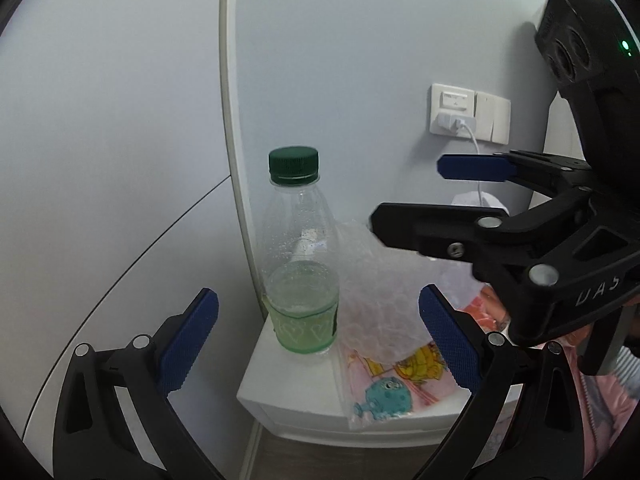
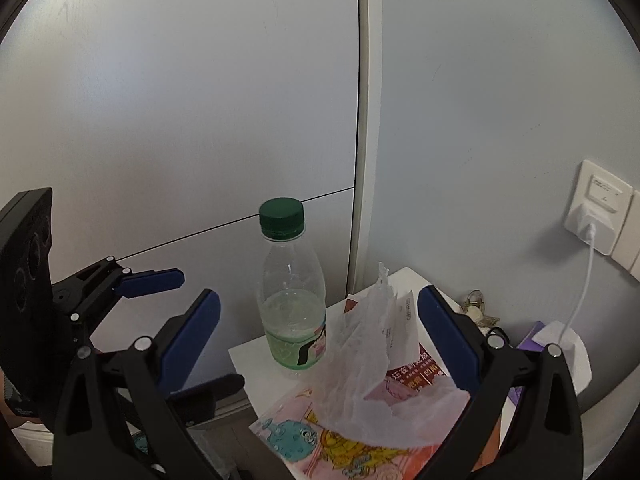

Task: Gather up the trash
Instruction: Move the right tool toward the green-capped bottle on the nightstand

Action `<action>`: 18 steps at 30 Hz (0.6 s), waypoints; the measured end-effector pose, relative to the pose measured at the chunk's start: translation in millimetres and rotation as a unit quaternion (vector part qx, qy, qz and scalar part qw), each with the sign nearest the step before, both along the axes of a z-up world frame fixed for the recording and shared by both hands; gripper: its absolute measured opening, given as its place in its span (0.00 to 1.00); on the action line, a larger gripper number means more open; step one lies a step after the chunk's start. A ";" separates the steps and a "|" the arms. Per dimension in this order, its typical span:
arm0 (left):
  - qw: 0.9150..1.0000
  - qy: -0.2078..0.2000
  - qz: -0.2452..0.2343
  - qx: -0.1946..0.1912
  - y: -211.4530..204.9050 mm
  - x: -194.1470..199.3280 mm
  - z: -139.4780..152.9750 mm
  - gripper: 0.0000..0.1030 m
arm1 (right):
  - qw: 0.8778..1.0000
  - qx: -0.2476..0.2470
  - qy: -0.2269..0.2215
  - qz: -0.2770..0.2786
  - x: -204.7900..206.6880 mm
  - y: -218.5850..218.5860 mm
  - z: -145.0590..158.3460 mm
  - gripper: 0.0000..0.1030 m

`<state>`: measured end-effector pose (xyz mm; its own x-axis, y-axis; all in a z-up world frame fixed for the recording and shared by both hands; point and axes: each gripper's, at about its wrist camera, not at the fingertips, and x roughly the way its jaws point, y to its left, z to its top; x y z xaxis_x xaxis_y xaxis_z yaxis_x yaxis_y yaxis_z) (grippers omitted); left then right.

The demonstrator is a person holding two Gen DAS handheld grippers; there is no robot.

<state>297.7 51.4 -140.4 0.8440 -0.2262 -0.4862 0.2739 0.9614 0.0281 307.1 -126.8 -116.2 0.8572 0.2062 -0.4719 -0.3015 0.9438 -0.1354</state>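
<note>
A clear plastic bottle with a green cap and a little liquid stands upright on a white nightstand. Beside it lies a crumpled clear plastic bag on top of a pink cartoon-printed wrapper. My left gripper is open and empty, just in front of the bottle. My right gripper is open and empty, its fingers on either side of the bottle and the bag. The right gripper also shows in the left wrist view, above the bag.
A grey cabinet door and wall stand behind the nightstand. A wall socket with a white charger and cable is at right. Keys and a red printed package lie on the nightstand.
</note>
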 end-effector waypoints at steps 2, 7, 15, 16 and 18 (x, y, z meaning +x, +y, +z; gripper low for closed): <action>1.000 0.001 -0.006 -0.005 0.8 7.7 -2.5 0.95 | 1.000 0.001 0.007 0.003 8.0 1.1 -3.2 0.93; 1.000 -0.002 -0.021 -0.014 -1.2 25.5 -6.9 0.95 | 1.000 -0.004 0.014 0.006 24.3 6.8 -11.9 0.93; 0.999 -0.016 -0.034 -0.018 -1.9 40.8 -18.3 0.95 | 1.000 -0.005 0.015 0.021 37.5 11.9 -20.3 0.93; 0.999 -0.018 -0.034 -0.020 -1.2 42.9 -19.8 0.94 | 1.000 -0.005 0.016 0.022 39.9 12.3 -21.1 0.93; 0.999 -0.021 -0.036 -0.021 1.5 44.8 -21.8 0.94 | 1.000 -0.003 0.013 0.024 42.4 12.1 -22.0 0.93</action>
<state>342.4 53.0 -162.2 0.8439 -0.3068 -0.4402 0.3420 0.9397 0.0006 349.5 -114.7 -138.1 0.8332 0.2449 -0.4958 -0.3509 0.9271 -0.1318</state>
